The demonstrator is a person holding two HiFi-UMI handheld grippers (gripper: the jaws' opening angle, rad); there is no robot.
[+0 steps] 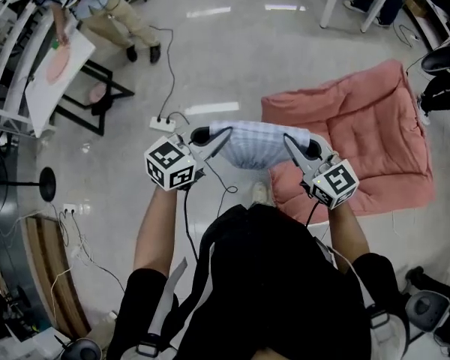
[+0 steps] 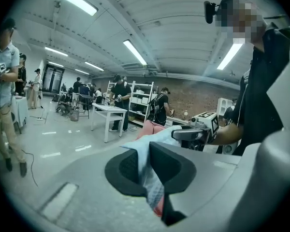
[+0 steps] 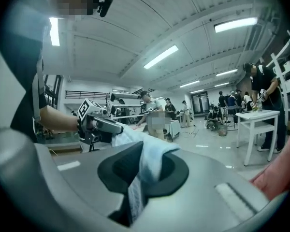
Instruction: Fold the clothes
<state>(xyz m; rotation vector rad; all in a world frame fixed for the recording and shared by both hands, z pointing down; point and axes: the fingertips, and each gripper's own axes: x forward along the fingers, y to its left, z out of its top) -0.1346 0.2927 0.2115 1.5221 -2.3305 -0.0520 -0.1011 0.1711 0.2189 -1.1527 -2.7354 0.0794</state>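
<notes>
Head view: one pale garment (image 1: 259,145) clenched between two: left gripper (image 1: 208,136), right gripper (image 1: 301,144).

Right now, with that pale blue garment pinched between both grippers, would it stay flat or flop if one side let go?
Probably flop: the garment bunches in soft folds between the left gripper and right gripper. It likely weighs little, since two edge pinches carry it. Only thin cloth sits in each grip, so it might slip.

Large open lab or workshop hall: glossy pale floor (image 1: 232,58), long ceiling strip lights (image 2: 135,52), white tables (image 2: 108,111), white shelving (image 2: 141,96). Several people (image 2: 120,92) work at separate stations. A power strip (image 1: 163,124) and loose cables (image 1: 170,70) lie on the floor.
</notes>
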